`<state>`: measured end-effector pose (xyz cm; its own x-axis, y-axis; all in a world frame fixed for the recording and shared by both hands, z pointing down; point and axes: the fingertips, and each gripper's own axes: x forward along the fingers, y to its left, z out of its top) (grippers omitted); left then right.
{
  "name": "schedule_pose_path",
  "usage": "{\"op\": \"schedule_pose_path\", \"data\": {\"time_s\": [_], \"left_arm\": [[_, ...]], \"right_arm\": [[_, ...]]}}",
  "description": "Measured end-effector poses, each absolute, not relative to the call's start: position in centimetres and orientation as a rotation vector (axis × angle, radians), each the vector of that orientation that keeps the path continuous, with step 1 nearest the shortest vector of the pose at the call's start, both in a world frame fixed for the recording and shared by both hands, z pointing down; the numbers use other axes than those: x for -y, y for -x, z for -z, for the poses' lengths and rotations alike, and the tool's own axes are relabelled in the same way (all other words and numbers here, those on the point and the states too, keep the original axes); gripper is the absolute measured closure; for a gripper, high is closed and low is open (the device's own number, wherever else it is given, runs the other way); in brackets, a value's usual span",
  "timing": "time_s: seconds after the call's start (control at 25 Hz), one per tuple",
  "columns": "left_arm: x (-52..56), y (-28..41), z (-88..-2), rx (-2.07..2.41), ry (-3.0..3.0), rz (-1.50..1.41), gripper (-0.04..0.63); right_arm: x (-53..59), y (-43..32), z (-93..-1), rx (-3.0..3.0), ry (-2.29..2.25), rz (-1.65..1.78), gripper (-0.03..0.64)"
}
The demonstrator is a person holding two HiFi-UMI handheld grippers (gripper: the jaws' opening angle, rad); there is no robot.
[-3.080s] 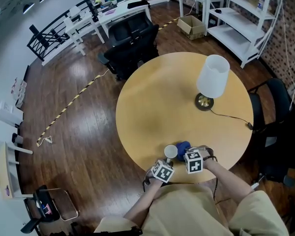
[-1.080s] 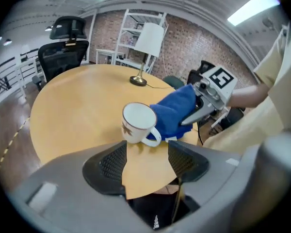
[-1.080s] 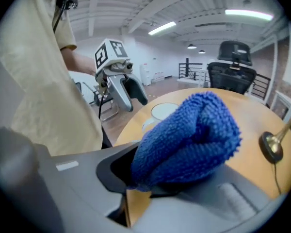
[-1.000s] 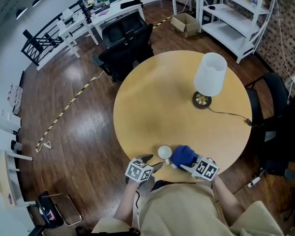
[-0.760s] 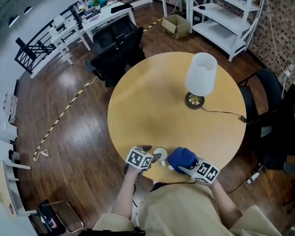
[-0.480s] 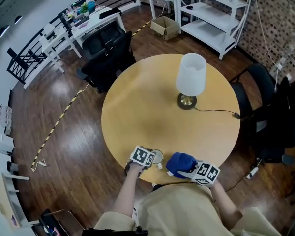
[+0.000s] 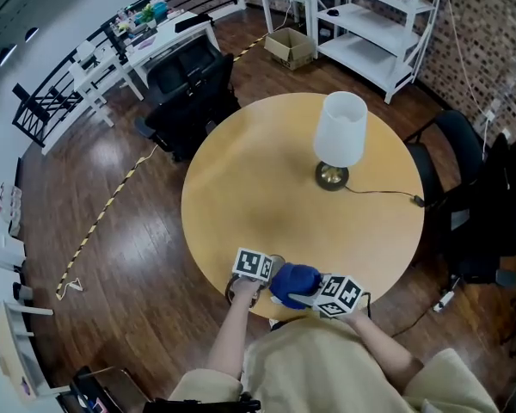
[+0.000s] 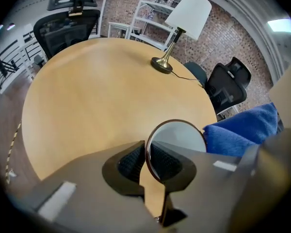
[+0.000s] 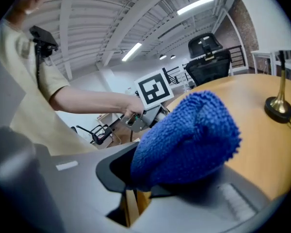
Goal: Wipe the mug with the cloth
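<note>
Gripping the mug [image 8: 177, 136] by its rim, your left tool [image 8: 146, 160] has just closed its jaws on the wall, at the table [image 7: 267, 188] edge well apart from the lamp [image 7: 340, 132]; your right tool [image 9: 138, 181], clamped on the blue cloth [image 9: 186, 137], holds it just beside the mug, likewise far from the lamp

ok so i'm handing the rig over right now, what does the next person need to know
Left gripper: fingers have just closed and now pinch the mug by its wall at the rim.
Right gripper: shut on the blue cloth, which is bunched up.
The mug sits on the round table near the person's edge. The cloth is held close beside it; whether they touch is unclear.
Done: both things are gripped.
Left: the wiping itself, which means rubbing the cloth over the mug.
</note>
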<state>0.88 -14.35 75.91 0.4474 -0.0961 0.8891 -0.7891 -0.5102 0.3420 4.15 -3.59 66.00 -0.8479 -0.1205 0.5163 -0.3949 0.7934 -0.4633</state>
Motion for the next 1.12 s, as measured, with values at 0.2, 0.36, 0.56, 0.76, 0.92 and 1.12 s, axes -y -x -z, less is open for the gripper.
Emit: {"op": "schedule_pose_path", "data": {"time_s": [0.2, 0.36, 0.56, 0.76, 0.92, 1.12], "left_arm": [[14.3, -1.0, -76.0, 0.748, -1.874, -1.089, 0.568], [14.6, -0.4, -76.2, 0.734, -1.864, -1.038, 0.568], [14.6, 0.3, -76.5, 0.701, -1.864, -0.972, 0.566], [14.6, 0.2, -76.5, 0.668, -1.895, -0.984, 0.566], [14.5, -0.4, -76.3, 0.593, -1.953, -1.029, 0.566], [14.4, -1.0, -76.1, 0.518, -2.040, -1.129, 0.568]], "right_arm": [[4.7, -2.2, -69.0, 2.358, -0.338, -0.828, 0.561], [3.2, -3.3, -71.6, 2.226, -0.328, -0.826, 0.561], [4.1, -5.4, -73.9, 2.130, -0.422, -0.926, 0.561], [4.7, -5.8, -75.6, 2.047, -0.410, -0.883, 0.561], [5.5, -6.5, -77.7, 1.964, -0.377, -0.794, 0.561], [6.7, -6.6, -78.9, 1.925, -0.320, -0.684, 0.561]]}}
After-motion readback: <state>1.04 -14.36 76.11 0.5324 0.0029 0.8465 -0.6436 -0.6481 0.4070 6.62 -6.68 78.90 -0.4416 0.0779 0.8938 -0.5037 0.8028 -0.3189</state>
